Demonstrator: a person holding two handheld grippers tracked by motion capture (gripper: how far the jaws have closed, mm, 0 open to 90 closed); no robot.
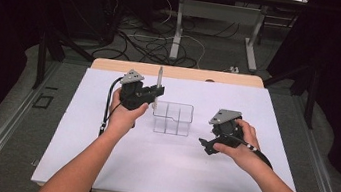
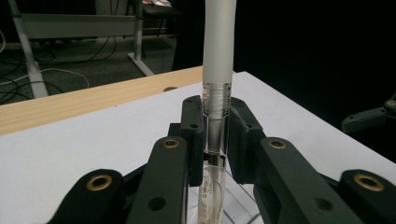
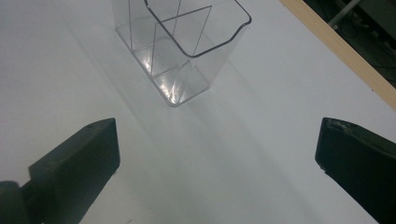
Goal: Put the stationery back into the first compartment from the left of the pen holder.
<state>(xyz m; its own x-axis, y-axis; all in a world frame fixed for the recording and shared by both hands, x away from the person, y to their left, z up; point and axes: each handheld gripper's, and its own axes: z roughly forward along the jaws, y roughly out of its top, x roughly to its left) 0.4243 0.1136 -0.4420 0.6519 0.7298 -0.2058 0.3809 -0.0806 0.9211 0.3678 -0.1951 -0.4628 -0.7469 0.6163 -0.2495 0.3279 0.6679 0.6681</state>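
My left gripper (image 1: 158, 92) is shut on an upright pen (image 1: 159, 82) with a frosted grey cap and a clear barrel, held at the left edge of a clear plastic organizer (image 1: 172, 118) with several compartments. In the left gripper view the jaws of the left gripper (image 2: 215, 135) clamp the pen (image 2: 217, 74) around its clear barrel, with the organizer's rim (image 2: 243, 203) just below. My right gripper (image 1: 206, 144) rests low on the white sheet, to the right of the organizer, open and empty. In the right gripper view its jaws stand wide apart and the organizer (image 3: 184, 49) lies ahead.
A white sheet (image 1: 168, 166) covers the table, whose wooden far edge (image 1: 177, 71) shows beyond it. Behind the table are desk legs (image 1: 177, 31) and cables on the floor. Dark curtains flank both sides.
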